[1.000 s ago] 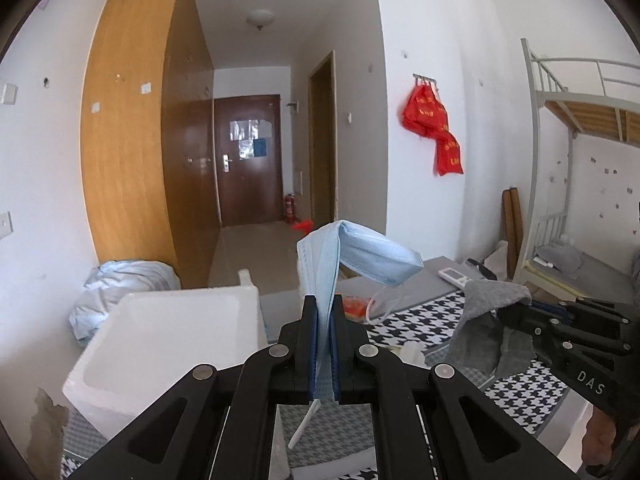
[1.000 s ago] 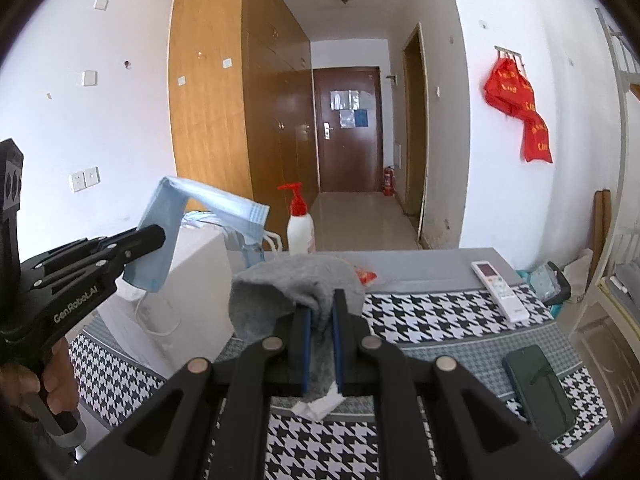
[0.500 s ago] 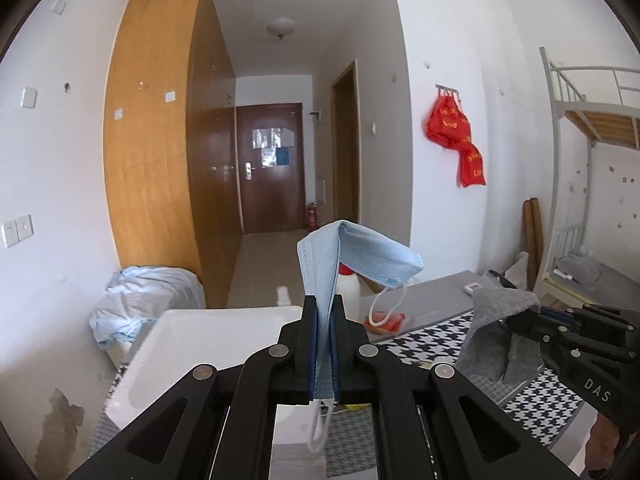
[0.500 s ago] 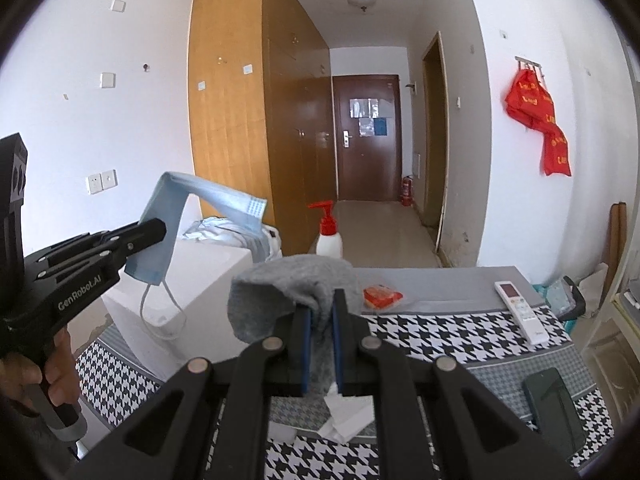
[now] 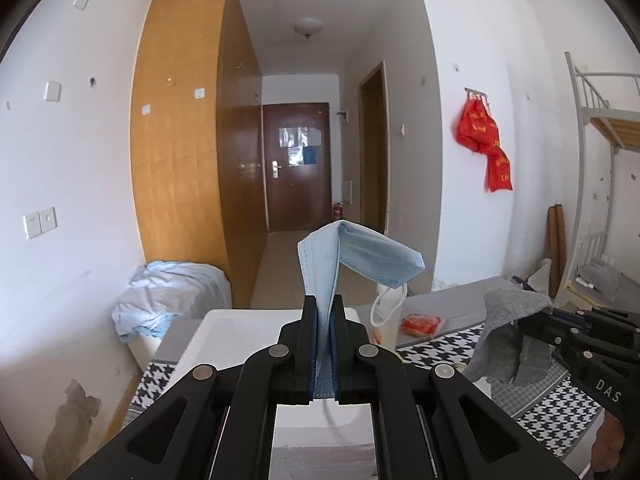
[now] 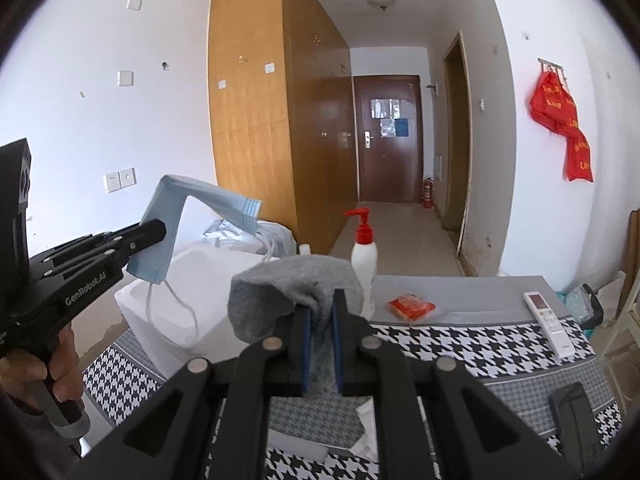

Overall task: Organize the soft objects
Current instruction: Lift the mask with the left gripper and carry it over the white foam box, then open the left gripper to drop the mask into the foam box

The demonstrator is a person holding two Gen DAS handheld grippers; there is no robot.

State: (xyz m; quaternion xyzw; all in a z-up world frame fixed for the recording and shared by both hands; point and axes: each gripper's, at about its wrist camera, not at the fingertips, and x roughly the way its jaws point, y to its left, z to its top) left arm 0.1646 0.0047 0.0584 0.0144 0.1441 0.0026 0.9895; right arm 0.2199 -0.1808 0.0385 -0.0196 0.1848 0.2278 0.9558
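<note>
My left gripper (image 5: 323, 308) is shut on a light blue face mask (image 5: 360, 256) that stands up and folds over to the right, its ear loops hanging. It shows in the right wrist view (image 6: 188, 216) held above the white foam box (image 6: 188, 292). My right gripper (image 6: 320, 304) is shut on a grey sock (image 6: 296, 284) that droops over the fingertips. The sock also shows at the right of the left wrist view (image 5: 508, 328), above the houndstooth table.
The white foam box (image 5: 248, 344) stands at the table's left. A red-pump bottle (image 6: 363, 252), an orange packet (image 6: 412, 307), a white remote (image 6: 550, 322) and a dark phone (image 6: 576, 416) lie on the houndstooth cloth (image 6: 472, 344). A bunk bed (image 5: 600, 200) stands right.
Both grippers have risen and tilted up with the mask and sock still held; more of the wall and ceiling shows, less of the table.
</note>
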